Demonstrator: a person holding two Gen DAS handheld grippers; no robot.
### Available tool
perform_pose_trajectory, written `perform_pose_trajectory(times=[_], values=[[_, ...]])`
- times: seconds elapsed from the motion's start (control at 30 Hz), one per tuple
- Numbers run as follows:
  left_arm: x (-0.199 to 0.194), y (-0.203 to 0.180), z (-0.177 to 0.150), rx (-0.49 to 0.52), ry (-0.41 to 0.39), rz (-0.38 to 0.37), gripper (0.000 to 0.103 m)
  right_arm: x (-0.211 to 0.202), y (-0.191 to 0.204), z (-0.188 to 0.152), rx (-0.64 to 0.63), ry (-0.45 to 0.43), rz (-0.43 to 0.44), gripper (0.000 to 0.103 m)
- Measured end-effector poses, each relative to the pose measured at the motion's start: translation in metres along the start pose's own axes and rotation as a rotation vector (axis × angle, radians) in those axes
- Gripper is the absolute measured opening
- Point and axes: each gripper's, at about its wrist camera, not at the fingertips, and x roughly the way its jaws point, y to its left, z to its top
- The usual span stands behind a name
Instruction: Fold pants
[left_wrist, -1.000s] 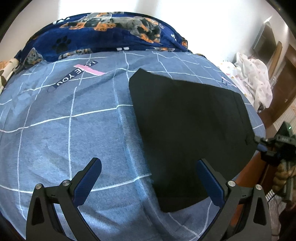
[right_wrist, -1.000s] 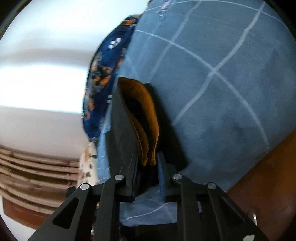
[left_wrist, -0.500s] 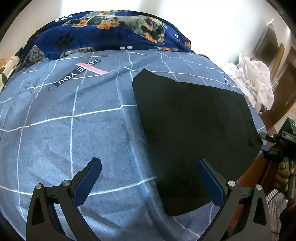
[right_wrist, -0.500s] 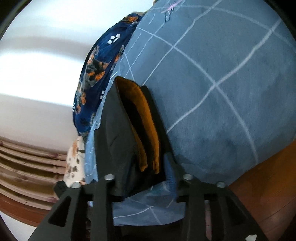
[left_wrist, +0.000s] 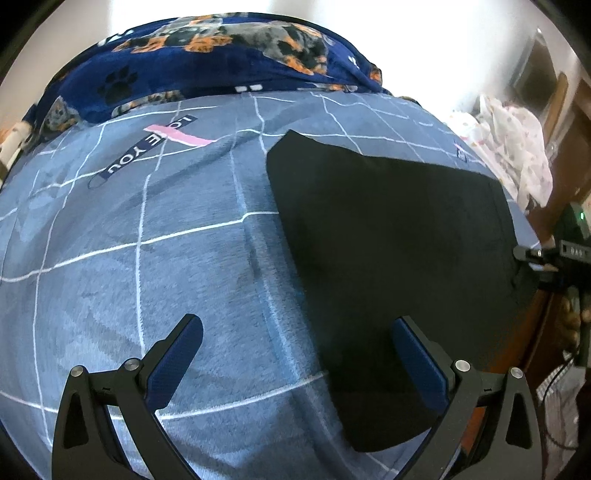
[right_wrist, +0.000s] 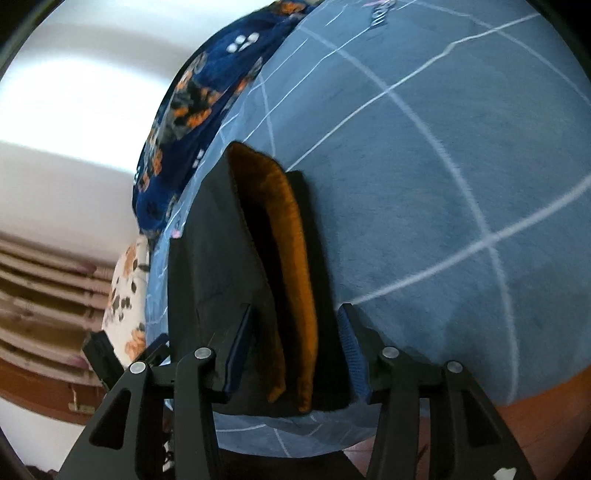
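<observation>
The left gripper (left_wrist: 297, 354) hovered with jaws spread wide and empty over the blue grid-patterned bedspread (left_wrist: 147, 288). To its right, the folded black pants with orange fleece lining (left_wrist: 391, 240) lay flat near the bed's edge. The right gripper (right_wrist: 295, 339) had just been opening, its jaws parted around the pants' edge.

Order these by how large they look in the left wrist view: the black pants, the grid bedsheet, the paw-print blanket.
1. Grid bedsheet, largest.
2. Black pants.
3. Paw-print blanket, smallest; it lies farther away and is partly hidden, so its true size is unsure.
</observation>
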Motion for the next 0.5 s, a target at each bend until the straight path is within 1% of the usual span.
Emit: perform_pose_trajectory(times=[0.27,0.5], values=[[0.008,-0.015,0.000,0.083,0.012,0.006,0.102,0.012,0.010,0.013,-0.063,0.070,-0.001,0.050],[0.016,-0.017,0.004,0.090,0.027,-0.006,0.102,0.017,0.020,0.016,-0.139,0.118,-0.028,0.050]])
